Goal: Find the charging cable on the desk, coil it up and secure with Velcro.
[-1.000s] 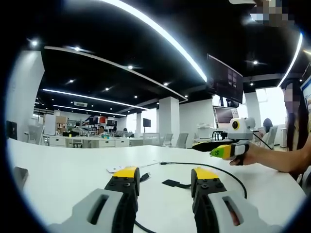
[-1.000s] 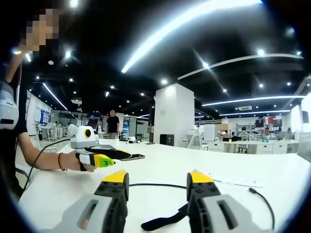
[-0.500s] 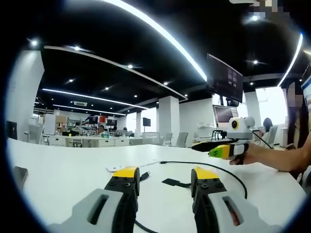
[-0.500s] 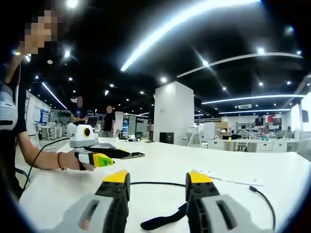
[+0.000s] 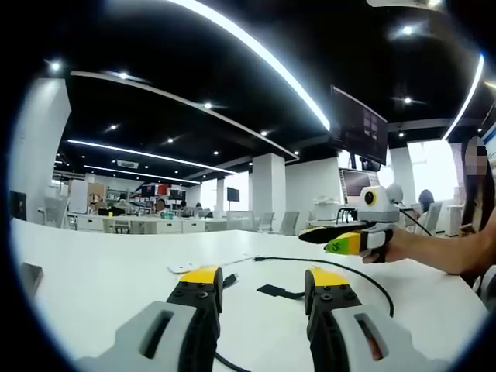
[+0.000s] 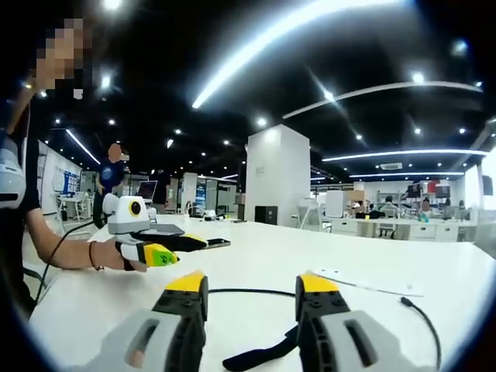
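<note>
On the white desk the black cable lies loose, uncoiled, curving past the black Velcro strap, which sits flat near the middle of the loop. Left gripper hovers low over the desk just short of the strap, jaws parted wide, nothing between them. Right gripper hovers the same way from the opposite side, jaws also spread and empty, with the strap just beyond its tips and the cable running across behind. One cable end with its plug lies further out from the strap, to the right in the right gripper view. Both claws look staged for a first grab; coiling not yet begun, judging by the slack cable. Likely each faces the strap because that's where the cable bends closest. A small white thing sits beyond the left gripper; can't tell what it is.
</note>
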Demonstrator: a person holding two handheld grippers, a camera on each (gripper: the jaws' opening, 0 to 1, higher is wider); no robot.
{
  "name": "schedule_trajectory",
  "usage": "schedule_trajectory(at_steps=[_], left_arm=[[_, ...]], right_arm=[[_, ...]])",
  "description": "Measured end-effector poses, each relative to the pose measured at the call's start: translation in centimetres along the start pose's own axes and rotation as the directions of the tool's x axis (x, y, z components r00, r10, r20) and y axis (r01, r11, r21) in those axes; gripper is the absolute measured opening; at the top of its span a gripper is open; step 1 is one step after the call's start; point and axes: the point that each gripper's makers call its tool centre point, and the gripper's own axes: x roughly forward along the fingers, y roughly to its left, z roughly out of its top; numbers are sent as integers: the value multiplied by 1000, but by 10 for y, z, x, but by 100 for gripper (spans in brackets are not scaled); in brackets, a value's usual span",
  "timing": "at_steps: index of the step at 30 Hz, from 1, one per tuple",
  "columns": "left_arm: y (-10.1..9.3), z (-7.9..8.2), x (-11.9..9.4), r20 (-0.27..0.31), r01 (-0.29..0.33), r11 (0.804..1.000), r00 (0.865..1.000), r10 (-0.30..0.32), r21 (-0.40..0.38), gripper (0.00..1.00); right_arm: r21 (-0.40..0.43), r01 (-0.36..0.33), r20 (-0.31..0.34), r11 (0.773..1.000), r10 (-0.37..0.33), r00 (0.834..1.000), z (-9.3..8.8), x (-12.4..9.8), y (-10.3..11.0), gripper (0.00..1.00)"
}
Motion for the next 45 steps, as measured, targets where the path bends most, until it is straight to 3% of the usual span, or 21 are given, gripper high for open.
schedule_trajectory(at_steps=[16, 27, 40, 45], left_arm=[[-3, 0, 1, 10, 11, 1000, 1000, -11, -10, 42], [-9, -3, 2, 4, 26, 1000, 1000, -26, -16, 42], [-13, -5, 0, 7, 31, 999, 1000, -31, -28, 42], [-14, -6, 0, 7, 32, 999, 999, -32, -30, 42]], right_arm=[[-8, -4, -51, 1000, 4, 999, 2, 18, 0, 45], [-14, 13, -78, 1000, -14, 997, 8, 31, -14, 46], [5, 48, -126, 999, -47, 991, 0, 47, -42, 45], [13, 59, -141, 998, -56, 988, -4, 49, -42, 45]])
